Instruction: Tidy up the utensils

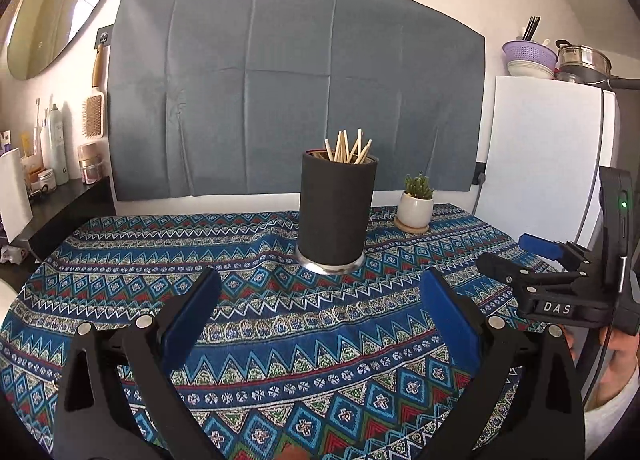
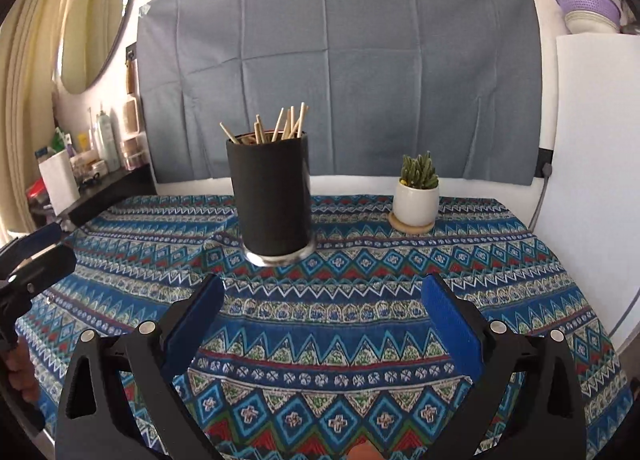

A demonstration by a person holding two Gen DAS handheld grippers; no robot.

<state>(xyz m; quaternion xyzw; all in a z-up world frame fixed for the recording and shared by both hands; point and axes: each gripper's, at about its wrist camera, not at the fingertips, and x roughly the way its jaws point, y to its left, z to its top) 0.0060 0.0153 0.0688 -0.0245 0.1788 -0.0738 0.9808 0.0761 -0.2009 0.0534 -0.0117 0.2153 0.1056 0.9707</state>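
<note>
A black cylindrical holder [image 1: 335,212] with a metal base stands upright on the patterned tablecloth [image 1: 280,324], with several wooden chopsticks [image 1: 348,148] sticking out of its top. It also shows in the right wrist view [image 2: 272,200], with the chopsticks [image 2: 280,126]. My left gripper [image 1: 320,296] is open and empty, just in front of the holder. My right gripper [image 2: 320,300] is open and empty, in front of and right of the holder. The right gripper shows at the right edge of the left wrist view [image 1: 520,256]; the left one at the left edge of the right wrist view [image 2: 44,248].
A small cactus in a white pot [image 1: 416,204] stands on a coaster behind and right of the holder, also in the right wrist view [image 2: 416,196]. A white fridge [image 1: 548,164] stands at right. A dark shelf with bottles [image 1: 52,188] is at left.
</note>
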